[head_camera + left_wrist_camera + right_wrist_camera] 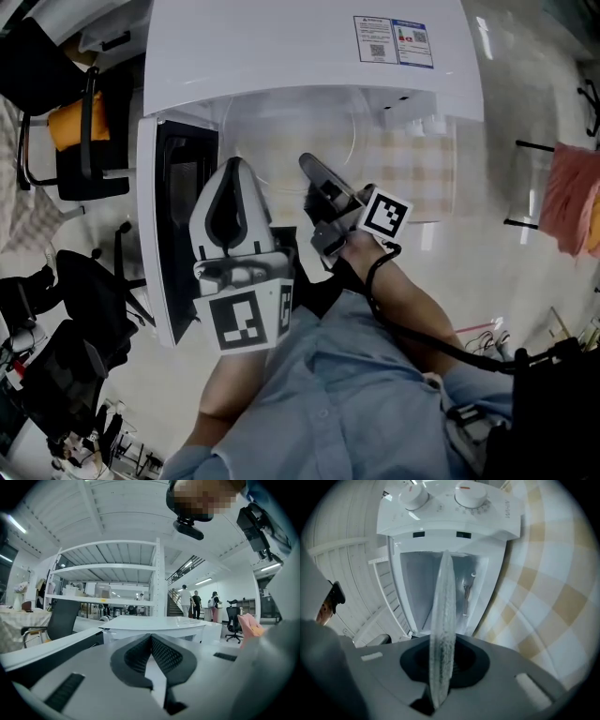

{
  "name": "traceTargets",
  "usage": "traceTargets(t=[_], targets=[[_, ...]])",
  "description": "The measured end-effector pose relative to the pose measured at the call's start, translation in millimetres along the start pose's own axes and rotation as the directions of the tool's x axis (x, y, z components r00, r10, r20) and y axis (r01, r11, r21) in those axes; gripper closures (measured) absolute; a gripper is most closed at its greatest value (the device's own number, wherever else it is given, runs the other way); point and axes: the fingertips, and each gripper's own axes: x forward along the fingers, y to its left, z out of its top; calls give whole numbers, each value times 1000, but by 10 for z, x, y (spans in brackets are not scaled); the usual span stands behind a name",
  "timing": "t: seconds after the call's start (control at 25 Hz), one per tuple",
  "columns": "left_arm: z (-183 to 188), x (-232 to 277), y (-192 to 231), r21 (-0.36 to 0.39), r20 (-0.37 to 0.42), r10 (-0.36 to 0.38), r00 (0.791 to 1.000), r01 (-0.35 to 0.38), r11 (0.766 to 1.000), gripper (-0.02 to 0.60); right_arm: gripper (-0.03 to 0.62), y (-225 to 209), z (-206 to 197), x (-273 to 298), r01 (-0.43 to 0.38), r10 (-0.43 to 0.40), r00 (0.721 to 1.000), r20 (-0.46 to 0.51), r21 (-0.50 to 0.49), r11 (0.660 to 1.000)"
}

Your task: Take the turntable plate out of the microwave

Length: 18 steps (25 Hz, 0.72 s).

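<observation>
Clear round glass turntable plate (281,141): at the open front of the white microwave (309,47), gripped by its near rim; whether its far edge is inside the cavity is unclear.
Right hand-held gripper (307,167): jaws clamped on the plate's rim, which runs edge-on between them.
Left hand-held gripper (151,639): jaws closed together, empty, beside the plate and near the open door (178,216).
Surface (422,169): covered in a beige-and-white checked cloth, under the microwave.
</observation>
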Motion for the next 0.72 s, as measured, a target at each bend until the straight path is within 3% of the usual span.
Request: traceTargets(t=[0.28, 0.72], targets=[[185, -447, -182, -8, 23, 17, 1000, -17, 1000, 574, 568, 401, -238, -408, -5, 5, 999, -44, 10, 1000], [591, -945, -320, -11, 103, 57, 993, -56, 998, 574, 566, 1191, -433, -819, -81, 79, 991, -111, -20, 996]])
